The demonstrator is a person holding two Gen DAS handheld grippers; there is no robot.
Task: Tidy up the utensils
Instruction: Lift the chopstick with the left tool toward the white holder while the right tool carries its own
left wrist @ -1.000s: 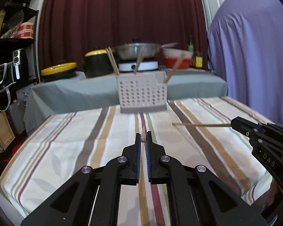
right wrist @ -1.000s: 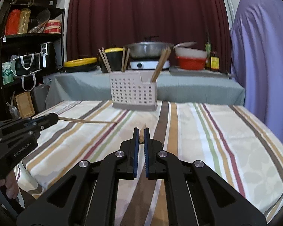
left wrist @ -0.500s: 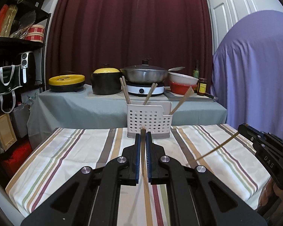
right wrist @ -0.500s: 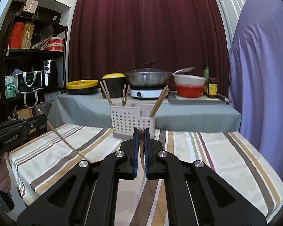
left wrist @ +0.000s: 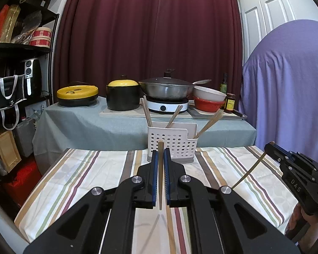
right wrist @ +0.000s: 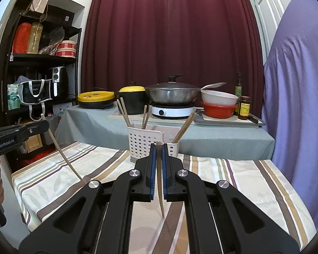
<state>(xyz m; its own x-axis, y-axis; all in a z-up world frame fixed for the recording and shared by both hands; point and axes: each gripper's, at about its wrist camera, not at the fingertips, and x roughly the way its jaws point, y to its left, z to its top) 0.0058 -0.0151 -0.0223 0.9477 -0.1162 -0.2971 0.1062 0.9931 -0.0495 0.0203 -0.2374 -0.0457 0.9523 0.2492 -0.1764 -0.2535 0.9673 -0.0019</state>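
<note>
A white perforated utensil holder (left wrist: 171, 146) (right wrist: 143, 145) stands at the far edge of the striped table (left wrist: 84, 169), with several wooden chopsticks (left wrist: 209, 122) leaning in it. My left gripper (left wrist: 160, 151) is shut on one chopstick (left wrist: 160, 182), which stands nearly upright between the blue pads, above the table and short of the holder. My right gripper (right wrist: 158, 146) is shut on another chopstick (right wrist: 160, 190), its tip pointing down. Each gripper shows in the other's view: the right gripper (left wrist: 269, 147) with its slanting chopstick (left wrist: 249, 172), the left gripper (right wrist: 45, 123) with its chopstick (right wrist: 61, 152).
Behind the table a grey-covered counter (left wrist: 84, 122) carries a yellow-lidded pot (left wrist: 123, 95), a wok on a cooker (left wrist: 167, 89), bowls (left wrist: 208, 99) and bottles. A dark shelf unit (right wrist: 36, 80) stands at the left. A purple-draped bulk (left wrist: 286, 84) stands at the right.
Both grippers have risen from the tablecloth with their chopsticks. The chopsticks went from lying flat to hanging steeply, tips down. The holder now sits lower in both views.
</note>
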